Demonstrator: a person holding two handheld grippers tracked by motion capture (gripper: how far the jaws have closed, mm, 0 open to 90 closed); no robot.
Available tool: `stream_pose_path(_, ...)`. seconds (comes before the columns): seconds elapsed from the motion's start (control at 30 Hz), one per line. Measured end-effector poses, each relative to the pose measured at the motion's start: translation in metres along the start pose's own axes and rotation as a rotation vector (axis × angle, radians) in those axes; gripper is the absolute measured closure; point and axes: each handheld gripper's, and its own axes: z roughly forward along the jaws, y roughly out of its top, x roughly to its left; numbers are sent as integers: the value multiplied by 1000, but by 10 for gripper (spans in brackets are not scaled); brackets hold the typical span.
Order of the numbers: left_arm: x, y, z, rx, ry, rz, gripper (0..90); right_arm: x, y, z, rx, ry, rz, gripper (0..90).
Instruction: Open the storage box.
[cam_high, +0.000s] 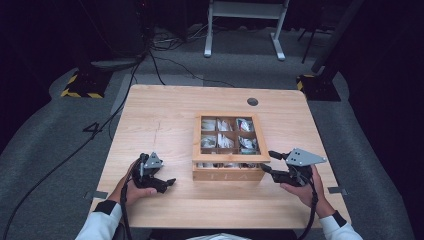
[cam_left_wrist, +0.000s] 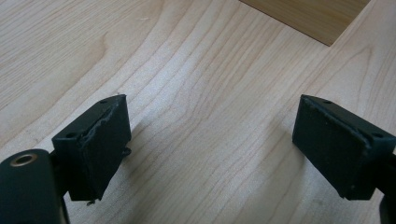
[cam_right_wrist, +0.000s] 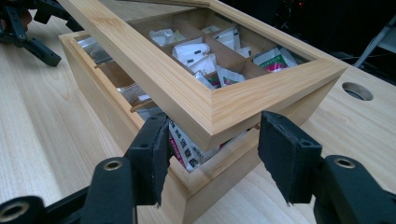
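Tea box (cam_high: 229, 147): wooden, centre of table (cam_high: 160, 120), windowed lid (cam_right_wrist: 201, 100) raised slightly at front corner. Right tool (cam_right_wrist: 212, 154): jaws wide, straddling lid corner, not yet closed on it. Left tool (cam_left_wrist: 210, 140): jaws wide, nothing held, low over bare table left of box. Step judged: lifting lid. Advice: grip frame squarely, swing up slowly, steady base with left tool. Right gripper view shows gap under lid and packets (cam_right_wrist: 187, 149) within; high view shows only grid of compartments.

Both forearms wear white sleeves with dark cuffs. The left gripper (cam_high: 159, 182) and right gripper (cam_high: 272, 164) are black, each topped by a grey three-cornered plate and trailing a black cable. Their jaws carry thick black pads (cam_right_wrist: 286, 158) with small screw holes and brass-ringed pivots
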Motion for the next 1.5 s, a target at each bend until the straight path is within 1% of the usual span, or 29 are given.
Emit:
stream_pose_path(0.23,0,0,0,0,0,0,118,-2,7,-2,-27,-12,-9,440)
stream_pose_path(0.37,0,0,0,-1,1,0,118,-2,10,-4,-40,-17,-3,440)
stream_pose_path(0.4,0,0,0,-1,1,0,118,-3,11,-4,-43,-20,-9,440)
stream_pose_path(0.6,0,0,0,0,1,0,118,-4,15,-5,-59,-23,-7,436)
stream_pose_path(0.8,0,0,0,-1,1,0,118,-6,22,-5,-83,-35,-5,436)
stream_pose_path(0.87,0,0,0,-1,1,-1,118,-7,24,-5,-90,-38,-11,436)
stream_pose_path(0.93,0,0,0,-1,2,0,118,-7,25,-6,-89,-38,-6,436)
stream_pose_path(1.03,0,0,0,-1,1,-1,118,-8,26,-6,-92,-39,-14,436)
stream_pose_path(1.2,0,0,0,-2,2,-4,118,-8,28,-6,-94,-45,-13,436)
stream_pose_path(1.23,-1,0,0,0,3,-5,118,-8,28,-6,-94,-46,-13,436)
stream_pose_path(1.3,-2,3,0,20,10,-13,122,-8,29,-6,-96,-46,-14,436)
stream_pose_path(1.33,-2,5,0,27,11,-7,136,-8,29,-6,-95,-45,-14,435)
stream_pose_path(1.37,-4,7,-1,25,9,-4,178,-9,29,-6,-95,-45,-11,434)
stream_pose_path(1.4,-4,11,-2,13,-11,4,202,-9,29,-6,-96,-44,-9,434)
stream_pose_path(1.43,-5,15,-5,-16,-20,12,196,-9,29,-6,-95,-45,-9,435)
stream_pose_path(1.5,-8,26,-13,-74,-3,36,188,-9,30,-6,-98,-48,-14,434)
